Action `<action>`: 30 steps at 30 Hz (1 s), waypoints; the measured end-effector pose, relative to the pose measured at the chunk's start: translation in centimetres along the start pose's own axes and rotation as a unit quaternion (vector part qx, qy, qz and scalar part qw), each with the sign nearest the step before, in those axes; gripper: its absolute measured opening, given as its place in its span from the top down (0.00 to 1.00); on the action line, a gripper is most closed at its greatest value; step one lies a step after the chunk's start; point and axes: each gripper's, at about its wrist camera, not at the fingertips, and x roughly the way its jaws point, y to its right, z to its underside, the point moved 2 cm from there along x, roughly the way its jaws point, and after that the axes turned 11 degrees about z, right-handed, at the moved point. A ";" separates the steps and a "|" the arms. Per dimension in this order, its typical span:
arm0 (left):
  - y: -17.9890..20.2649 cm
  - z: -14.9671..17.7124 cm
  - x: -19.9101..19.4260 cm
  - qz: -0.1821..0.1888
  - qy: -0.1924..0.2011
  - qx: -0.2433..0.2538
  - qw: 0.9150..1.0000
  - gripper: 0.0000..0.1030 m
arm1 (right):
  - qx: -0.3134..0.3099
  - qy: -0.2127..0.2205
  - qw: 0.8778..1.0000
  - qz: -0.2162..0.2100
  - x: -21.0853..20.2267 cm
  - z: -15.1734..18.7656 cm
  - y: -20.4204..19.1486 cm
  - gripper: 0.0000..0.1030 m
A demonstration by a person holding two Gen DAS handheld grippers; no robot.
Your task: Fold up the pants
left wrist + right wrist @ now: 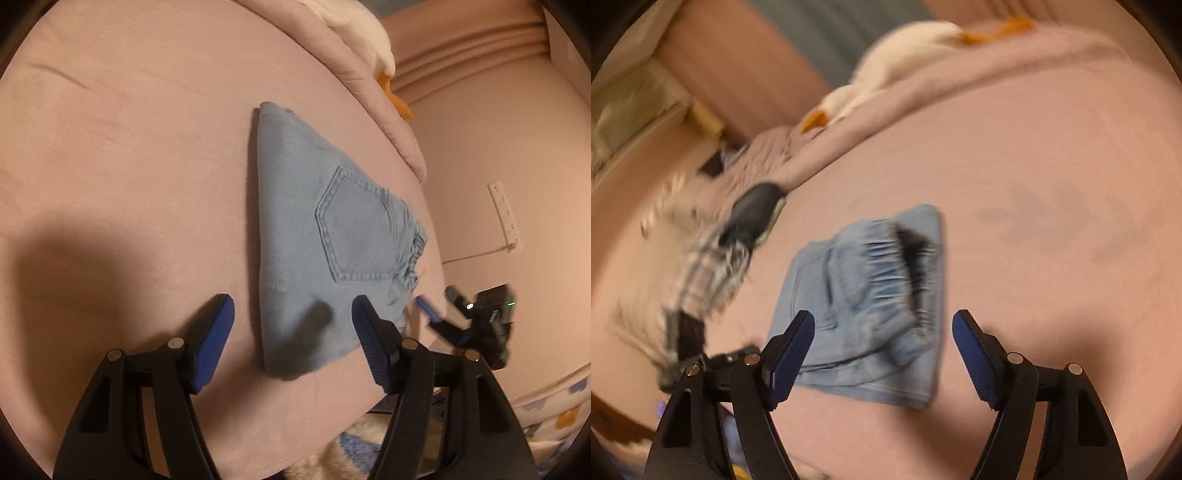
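Observation:
Light blue denim pants (314, 236) lie folded into a compact bundle on the pink bed sheet (129, 166), back pocket up and elastic waistband toward the right edge. My left gripper (291, 317) is open and empty, hovering just above the bundle's near end. In the right wrist view the same pants (871, 306) show blurred, with the waistband opening facing up. My right gripper (882, 339) is open and empty, just in front of the bundle. The right gripper also shows in the left wrist view (439, 317), blurred, beside the waistband.
A rolled pink quilt (369, 88) runs along the far side of the bed with a white plush duck (369, 40) on it. The bed edge drops off at the right toward a wall with a power strip (504, 214). A patterned blanket (554, 413) lies below.

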 end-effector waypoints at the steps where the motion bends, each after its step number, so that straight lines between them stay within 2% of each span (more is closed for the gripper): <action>1: -0.1 -0.1 0.2 0.004 -0.003 -0.004 1.000 0.36 | 0.026 -0.018 0.999 -0.010 0.5 0.0 1.0 0.25; 4: 0.9 -0.5 0.9 0.009 -0.008 -0.008 1.000 0.36 | 0.088 -0.061 0.993 -0.051 1.8 0.4 3.0 0.25; 6: 0.9 -0.9 1.0 0.013 -0.011 -0.012 1.000 0.36 | 0.106 -0.081 0.989 -0.063 2.8 0.6 3.6 0.25; 10: 0.7 -1.5 1.3 0.021 -0.017 -0.017 0.999 0.36 | 0.107 -0.119 0.983 -0.088 4.4 0.6 3.2 0.25; 14: 0.8 -2.0 2.0 0.024 -0.023 -0.013 0.999 0.36 | 0.090 -0.144 0.981 -0.091 6.0 0.1 1.9 0.25; 26: 1.1 -3.5 4.5 0.021 -0.044 0.014 0.999 0.36 | 0.061 -0.156 0.980 -0.105 7.5 -1.4 0.2 0.25; 30: 1.2 -3.9 5.0 0.023 -0.047 0.018 0.998 0.33 | 0.050 -0.155 0.981 -0.102 7.7 -1.6 0.0 0.25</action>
